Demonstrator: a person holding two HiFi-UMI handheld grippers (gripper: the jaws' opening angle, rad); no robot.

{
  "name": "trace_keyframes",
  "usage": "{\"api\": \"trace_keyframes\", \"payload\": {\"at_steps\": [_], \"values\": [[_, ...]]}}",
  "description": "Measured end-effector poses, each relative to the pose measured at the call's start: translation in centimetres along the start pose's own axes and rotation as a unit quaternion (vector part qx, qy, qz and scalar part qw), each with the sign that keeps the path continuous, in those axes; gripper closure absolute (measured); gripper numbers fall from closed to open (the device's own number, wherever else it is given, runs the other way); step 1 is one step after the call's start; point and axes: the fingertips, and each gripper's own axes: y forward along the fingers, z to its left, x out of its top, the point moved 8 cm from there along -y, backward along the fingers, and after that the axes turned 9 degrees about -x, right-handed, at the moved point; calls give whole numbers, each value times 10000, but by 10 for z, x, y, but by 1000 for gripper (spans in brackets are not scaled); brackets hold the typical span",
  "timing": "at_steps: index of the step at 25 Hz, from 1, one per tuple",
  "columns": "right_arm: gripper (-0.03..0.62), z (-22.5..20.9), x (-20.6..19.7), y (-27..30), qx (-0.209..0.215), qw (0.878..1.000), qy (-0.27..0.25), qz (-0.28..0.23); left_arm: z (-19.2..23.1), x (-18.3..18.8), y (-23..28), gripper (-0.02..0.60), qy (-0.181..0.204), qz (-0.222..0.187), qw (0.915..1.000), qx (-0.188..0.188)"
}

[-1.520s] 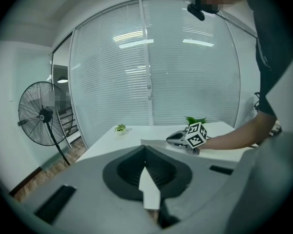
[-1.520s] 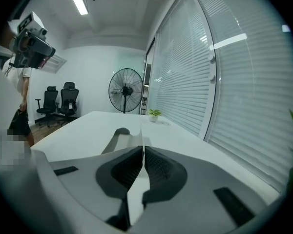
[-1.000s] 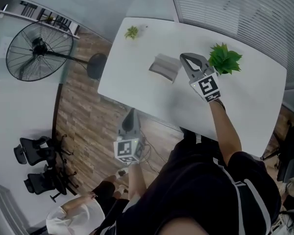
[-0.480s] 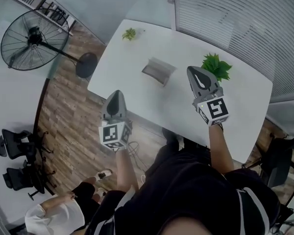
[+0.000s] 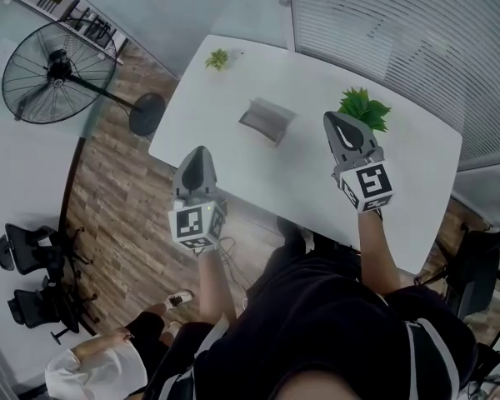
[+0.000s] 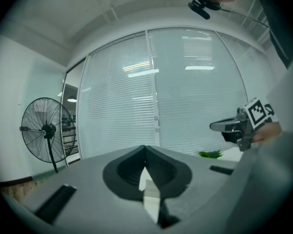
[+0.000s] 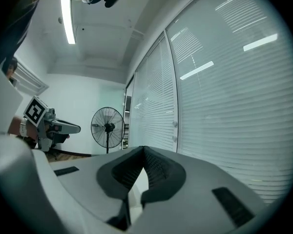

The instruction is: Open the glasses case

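Observation:
A grey glasses case (image 5: 267,120) lies closed on the white table (image 5: 317,182), in the middle; neither gripper view shows it. My left gripper (image 5: 198,151) hovers over the table's near left edge, apart from the case, its jaws shut with nothing between them (image 6: 145,148). My right gripper (image 5: 338,117) hangs to the right of the case, just in front of a green plant (image 5: 365,108), and its jaws are also shut and empty (image 7: 144,148). Each gripper view shows the other gripper from the side: the right gripper (image 6: 230,127) and the left gripper (image 7: 63,127).
A small green sprig (image 5: 219,58) lies at the table's far left corner. A standing fan (image 5: 58,61) is on the wooden floor to the left, with office chairs (image 5: 25,261) below it. Window blinds (image 5: 383,32) run behind the table. A second person (image 5: 92,373) is at bottom left.
My left gripper has risen from beside the table to its near left edge. My right gripper has lifted and drawn away from the case to the right. Both stayed shut.

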Motion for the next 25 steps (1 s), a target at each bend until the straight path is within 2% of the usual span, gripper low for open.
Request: {"api": "trace_keyframes", "payload": {"at_steps": [9,12,17,25], "values": [[579,8,-3,0,4,10000,70,18,0,-2,2,581,87,86,9996,-237],[579,10,-4,-1,113,9999,87,30,-3,-4,-2,581,-3,106,9997,-208],[579,4,-3,-3,66,9999,90,11,-6,-5,2,581,-31,247,9996,-129],[579,-1,-2,-1,35,10000,90,-8,-8,-6,9,581,-31,247,9994,-251]]}}
